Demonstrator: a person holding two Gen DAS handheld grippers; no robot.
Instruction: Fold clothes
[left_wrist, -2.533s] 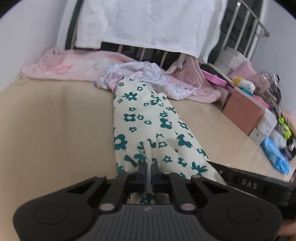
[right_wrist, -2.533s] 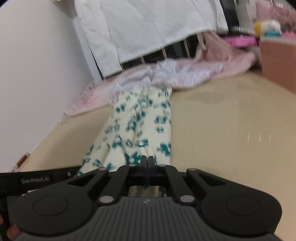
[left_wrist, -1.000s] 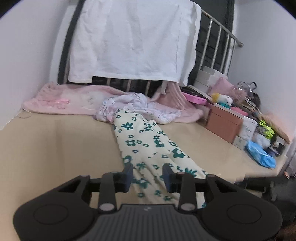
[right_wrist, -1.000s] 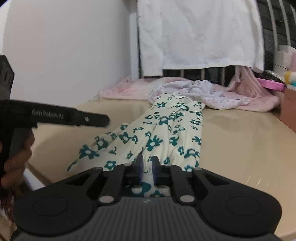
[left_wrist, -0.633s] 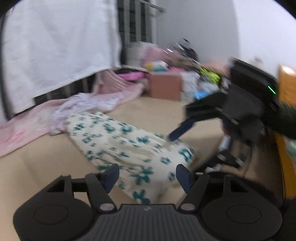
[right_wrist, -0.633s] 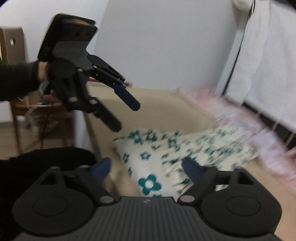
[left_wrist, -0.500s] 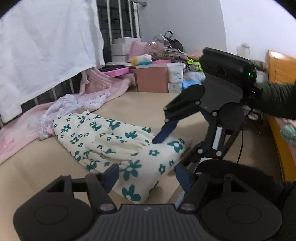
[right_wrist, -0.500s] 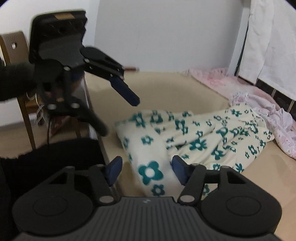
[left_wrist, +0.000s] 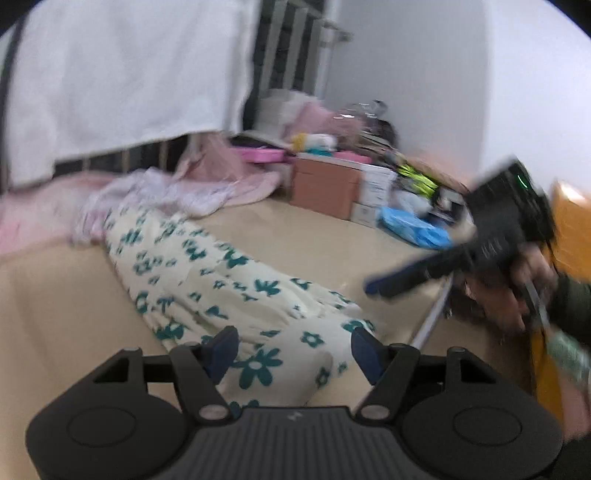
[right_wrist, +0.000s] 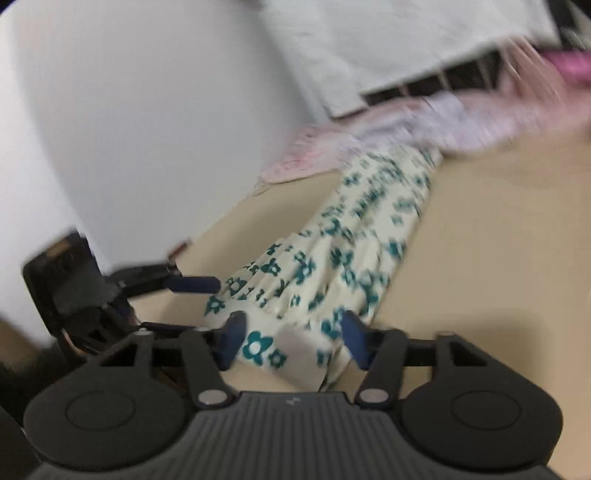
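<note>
floral garment (left_wrist: 207, 273) lies stretched in one long strip on the beige counter (left_wrist: 55, 295), its near end at the counter's edge, likely laid out straight so it can be folded end over end. one such garment is on the counter, with a heap of pink and white clothes (left_wrist: 177, 188) beyond its far end. two grippers are in play. the left gripper (left_wrist: 291, 350) hangs over the near end with its fingers wide, touching nothing. the right gripper (right_wrist: 291, 339) frames the same end, its fingers closing but not yet pressing on the cloth.
</note>
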